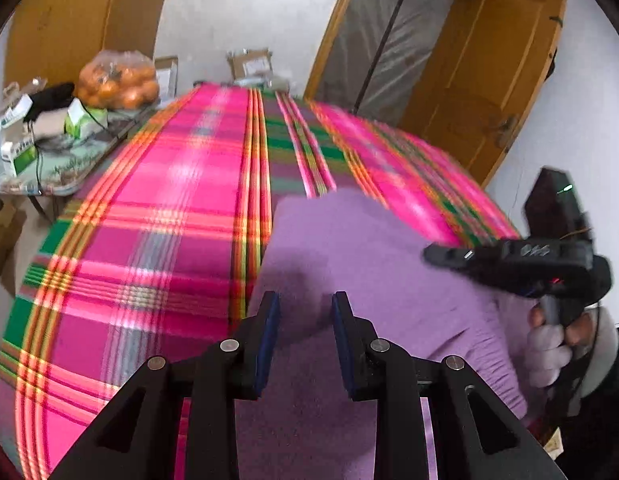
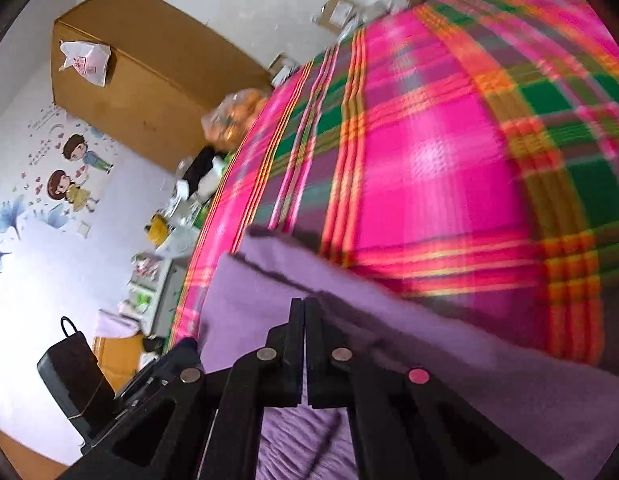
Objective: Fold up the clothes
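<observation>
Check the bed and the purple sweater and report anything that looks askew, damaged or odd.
Nothing looks damaged or spilled. The purple sweater lies partly folded on the plaid bedspread, one layer doubled over with a raised, uneven edge, as expected mid-fold. The side table beside the bed is cluttered, but nothing there has tipped.

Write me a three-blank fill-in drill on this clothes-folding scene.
1. The garment being folded is ____ in colour.
2. It lies on a pink ____ patterned bedcover.
3. The right tongs are ____, while the left tongs stand apart over the knit.

Missing words: purple; plaid; shut
</observation>
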